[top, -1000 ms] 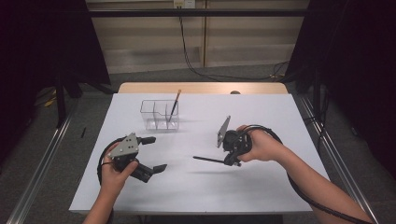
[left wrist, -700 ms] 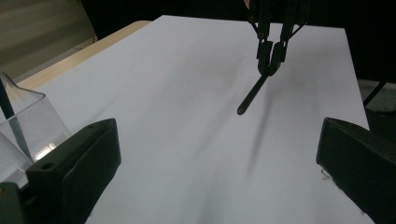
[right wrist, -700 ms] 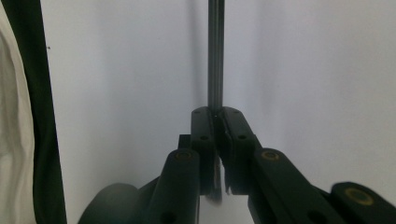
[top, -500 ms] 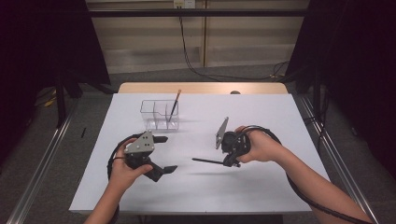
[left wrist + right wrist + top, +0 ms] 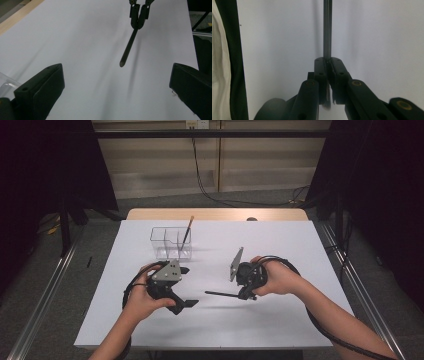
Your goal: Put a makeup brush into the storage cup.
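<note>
The fingers of the right gripper [image 5: 327, 65] are clamped on the end of a thin dark brush [image 5: 327, 27], whose handle runs straight out ahead of them; in the high view that brush [image 5: 222, 294] sticks out level from the right gripper [image 5: 243, 294] toward the left, just above the white tabletop [image 5: 300, 245]; the fingers of the left gripper [image 5: 117, 82] stand wide apart with nothing between them, and in its own view the free end of the brush [image 5: 128, 48] points at the gap; the left gripper [image 5: 181, 287] has come in and forward from the near left part of the tabletop over the last second and has turned to face the brush, while the right gripper has hardly stirred; this reads as a hand-over being set up, the open fingers lining up to take the free end, though no contact has been made and the two grippers are apart; beyond them a clear divided box [image 5: 170, 242] stands on the far left of the tabletop with a second brush [image 5: 187, 231] leaning upright in it, in the same place as in the earlier pictures; it may well be where the held brush is bound.
</note>
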The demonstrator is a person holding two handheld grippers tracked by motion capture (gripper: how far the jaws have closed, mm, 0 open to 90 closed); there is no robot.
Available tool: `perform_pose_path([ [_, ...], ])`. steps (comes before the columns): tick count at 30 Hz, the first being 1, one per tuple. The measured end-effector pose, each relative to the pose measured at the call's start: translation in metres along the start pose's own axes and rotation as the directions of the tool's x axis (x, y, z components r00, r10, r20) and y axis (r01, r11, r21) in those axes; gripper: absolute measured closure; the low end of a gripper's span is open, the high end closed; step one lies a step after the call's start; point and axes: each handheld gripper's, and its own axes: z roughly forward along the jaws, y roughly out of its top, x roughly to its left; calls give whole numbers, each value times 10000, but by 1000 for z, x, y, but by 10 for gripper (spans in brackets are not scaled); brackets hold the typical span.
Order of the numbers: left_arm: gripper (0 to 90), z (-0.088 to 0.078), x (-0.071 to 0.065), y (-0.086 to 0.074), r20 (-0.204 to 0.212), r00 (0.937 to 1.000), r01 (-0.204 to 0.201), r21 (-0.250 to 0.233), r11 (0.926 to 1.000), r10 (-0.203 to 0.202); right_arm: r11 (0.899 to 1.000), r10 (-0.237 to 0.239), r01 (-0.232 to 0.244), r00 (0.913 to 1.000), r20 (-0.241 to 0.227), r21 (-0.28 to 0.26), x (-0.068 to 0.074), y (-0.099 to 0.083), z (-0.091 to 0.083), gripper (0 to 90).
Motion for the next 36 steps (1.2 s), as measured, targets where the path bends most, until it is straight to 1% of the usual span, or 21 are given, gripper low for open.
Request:
perform_pose_path([
  [6, 0, 4, 0, 5, 85, 9999, 60, 498, 9987, -64, 10000, -37, 37, 10000, -15, -2, 1, 2, 1, 847],
  [9, 8, 6, -1, 8, 341, 9994, 21, 858, 9963, -50, 10000, -75, 75, 10000, -16, 42, 1, 3, 1, 847],
  [10, 30, 8, -2, 9, 310, 9995, -77, 1089, 9940, 44, 9999, -120, 120, 9999, 11, 49, 1, 4, 1, 847],
  [12, 43, 9, -3, 10, 397, 9992, -5, 1265, 9920, -46, 9999, -92, 92, 10000, -9, 81, 1, 4, 0, 846],
  [13, 93, 10, -4, 11, 402, 9992, -60, 1363, 9906, 6, 9999, -124, 124, 9999, -31, 65, 1, 5, 1, 847],
  [14, 93, 11, -5, 13, 314, 9995, -42, 1473, 9891, -4, 9999, -124, 124, 9999, -31, 65, 1, 5, 1, 847],
  [17, 181, 14, -6, 16, 145, 9999, 59, 1658, 9861, -85, 9998, -143, 144, 9999, -62, 112, 2, 7, 2, 847],
  [19, 207, 15, -6, 20, 39, 10000, 8, 1947, 9809, -16, 9999, -76, 77, 10000, -52, 151, 2, 7, 1, 847],
  [21, 258, 16, -7, 22, 103, 9998, -200, 2329, 9723, 181, 9997, -183, 184, 9998, -53, 142, 1, 7, 2, 847],
  [22, 276, 16, -7, 22, 103, 9998, -200, 2329, 9723, 181, 9997, -183, 184, 9998, -53, 142, 1, 7, 2, 847],
  [23, 293, 17, -8, 25, 221, 9992, -366, 2520, 9670, 321, 9997, -214, 215, 9997, -88, 146, 1, 8, 2, 847],
  [25, 337, 18, -8, 26, 250, 9991, -408, 2562, 9658, 356, 9996, -245, 246, 9997, -78, 101, 1, 8, 3, 847],
  [26, 355, 18, -8, 27, 183, 9985, -538, 2564, 9651, 509, 9997, -202, 203, 9997, -98, 138, 1, 8, 3, 847],
  [27, 355, 18, -8, 28, 272, 9982, -587, 2701, 9610, 533, 9997, -202, 203, 9997, -98, 138, 1, 8, 3, 847],
  [28, 376, 19, -7, 28, 371, 9982, -543, 2646, 9628, 461, 9997, -199, 201, 9998, -99, 169, 0, 8, 4, 847],
  [29, 398, 21, -5, 28, 741, 9958, -697, 2266, 9715, 542, 9995, -299, 301, 9995, -99, 124, 0, 8, 5, 847],
  [30, 431, 22, -5, 29, 887, 9947, -719, 2274, 9711, 529, 9995, -302, 303, 9995, -101, 123, 0, 8, 5, 847],
  [31, 438, 23, -6, 30, 825, 9950, -740, 2324, 9698, 562, 9996, -232, 234, 9997, -106, 140, 0, 8, 5, 847],
  [33, 465, 24, -7, 32, 872, 9941, -862, 2684, 9594, 650, 9996, -235, 237, 9997, -111, 165, 0, 8, 5, 846],
  [34, 467, 25, -8, 32, 796, 9941, -924, 2675, 9591, 736, 9996, -180, 182, 9998, -99, 224, 0, 8, 5, 846],
  [36, 483, 26, -9, 34, 885, 9928, -1023, 2790, 9548, 805, 9995, -207, 209, 9997, -97, 223, 0, 9, 5, 847],
])
